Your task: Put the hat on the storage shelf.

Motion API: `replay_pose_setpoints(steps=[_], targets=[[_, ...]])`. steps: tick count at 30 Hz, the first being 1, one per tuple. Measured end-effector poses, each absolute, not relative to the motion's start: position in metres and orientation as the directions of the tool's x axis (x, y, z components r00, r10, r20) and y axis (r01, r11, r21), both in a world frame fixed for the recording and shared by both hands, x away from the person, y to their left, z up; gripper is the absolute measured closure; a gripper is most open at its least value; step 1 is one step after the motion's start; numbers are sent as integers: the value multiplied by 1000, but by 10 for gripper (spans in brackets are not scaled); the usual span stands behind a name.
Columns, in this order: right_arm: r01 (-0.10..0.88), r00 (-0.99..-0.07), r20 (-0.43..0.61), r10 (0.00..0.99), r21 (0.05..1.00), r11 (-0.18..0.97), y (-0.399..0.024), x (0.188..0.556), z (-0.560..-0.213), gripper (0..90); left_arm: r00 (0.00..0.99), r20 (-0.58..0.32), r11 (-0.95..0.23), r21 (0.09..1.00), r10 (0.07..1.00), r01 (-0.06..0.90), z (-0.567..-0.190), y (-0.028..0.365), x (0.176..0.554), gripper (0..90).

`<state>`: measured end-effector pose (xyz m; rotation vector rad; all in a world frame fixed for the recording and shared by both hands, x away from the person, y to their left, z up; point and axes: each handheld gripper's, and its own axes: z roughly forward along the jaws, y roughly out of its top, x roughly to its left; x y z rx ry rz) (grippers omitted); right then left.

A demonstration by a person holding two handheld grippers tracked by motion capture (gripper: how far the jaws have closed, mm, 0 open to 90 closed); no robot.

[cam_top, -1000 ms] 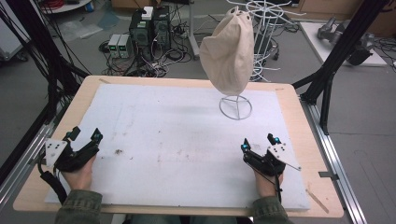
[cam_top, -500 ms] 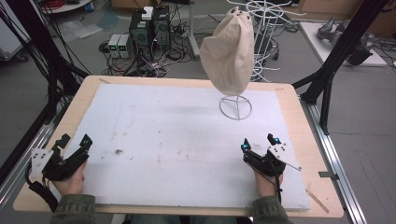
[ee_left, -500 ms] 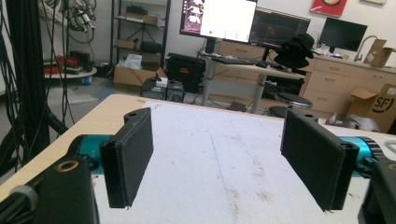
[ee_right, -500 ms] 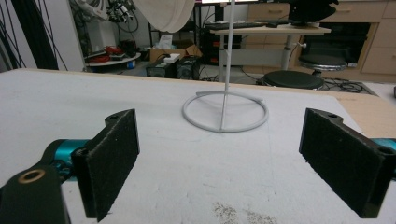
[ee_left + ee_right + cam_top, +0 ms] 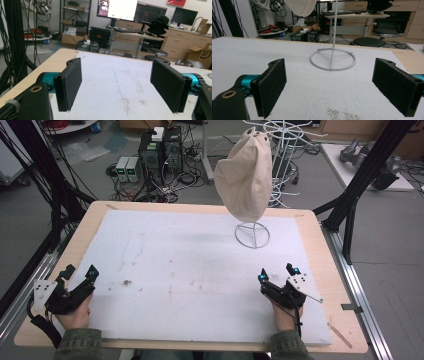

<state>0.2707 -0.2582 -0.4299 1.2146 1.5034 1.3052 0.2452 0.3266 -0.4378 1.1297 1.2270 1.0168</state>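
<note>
A: What changes at the left side?

B: The left gripper (image 5: 79, 275) is now more to the near left than a second ago. It sits by the table (image 5: 75, 240) edge, partly off the white mat (image 5: 175, 265). Its jaws stand wide apart and hold nothing; the left gripper view confirms this.

A: And the right one?

B: The right gripper (image 5: 276, 272) rests at the same place, near right on the mat. Its jaws are also wide apart and empty.

A: What does this mean for the work?

B: I think the work is not started, or the hands are just resting. Both are well apart from the cap (image 5: 245, 175).

A: Where is the cap?

B: It hangs on the stand (image 5: 252, 235), far and right of centre. Its long axis is almost vertical, slightly tilted, with the top end at the stand's tip and the round bottom pointing down to the mat. The right gripper points toward the stand's ring.
</note>
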Motion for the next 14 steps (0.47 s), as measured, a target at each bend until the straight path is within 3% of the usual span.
replay_pose_setpoints(steps=[14], targets=[[172,-235,35,971,985,6,-258,271,-430,113,93,-173,171,985,981,24,-440,325,246,256]])
